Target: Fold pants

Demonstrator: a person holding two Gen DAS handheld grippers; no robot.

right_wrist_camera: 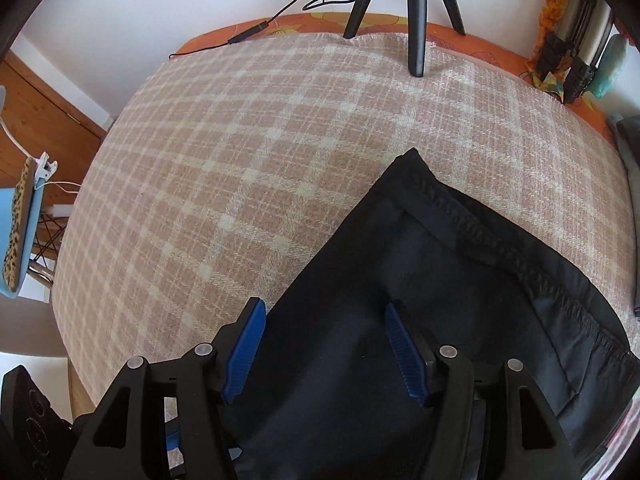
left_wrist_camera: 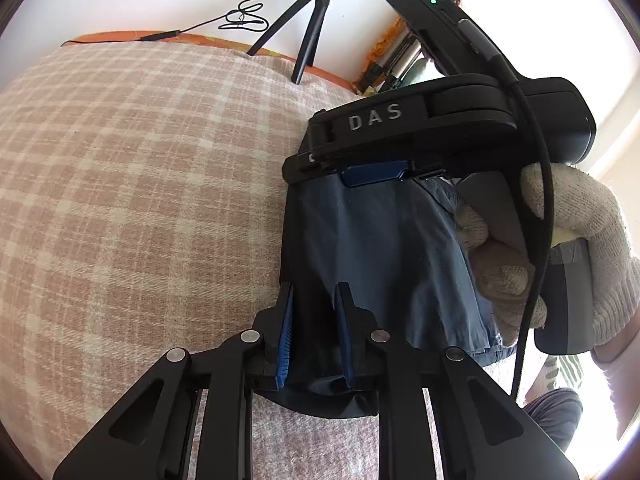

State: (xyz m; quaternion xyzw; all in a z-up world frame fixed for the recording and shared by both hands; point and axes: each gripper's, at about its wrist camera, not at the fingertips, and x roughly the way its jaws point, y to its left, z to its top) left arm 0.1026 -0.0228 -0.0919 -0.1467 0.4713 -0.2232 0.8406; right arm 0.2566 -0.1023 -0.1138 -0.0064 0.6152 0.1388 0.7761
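Dark navy pants (right_wrist_camera: pixel 420 280) lie folded on the plaid blanket (right_wrist_camera: pixel 260 140), waistband with elastic stitching toward the right. My right gripper (right_wrist_camera: pixel 324 320) hovers over the folded cloth with its blue pads wide apart and nothing between them. In the left wrist view my left gripper (left_wrist_camera: pixel 314 292) has its blue pads part open around a fold of the pants (left_wrist_camera: pixel 380 248) near their left edge; the cloth sits between the fingers but they are not pinched. The right gripper (left_wrist_camera: pixel 376 172) shows across the pants' far end, held by a gloved hand (left_wrist_camera: pixel 568 240).
A black tripod (right_wrist_camera: pixel 416 8) stands at the blanket's far edge with a cable (right_wrist_camera: pixel 248 34) beside it. An orange sheet (right_wrist_camera: pixel 460 36) borders the blanket. A chair with a leopard-print item (right_wrist_camera: pixel 18 236) stands left of the bed. Bottles and clutter (right_wrist_camera: pixel 576 52) sit far right.
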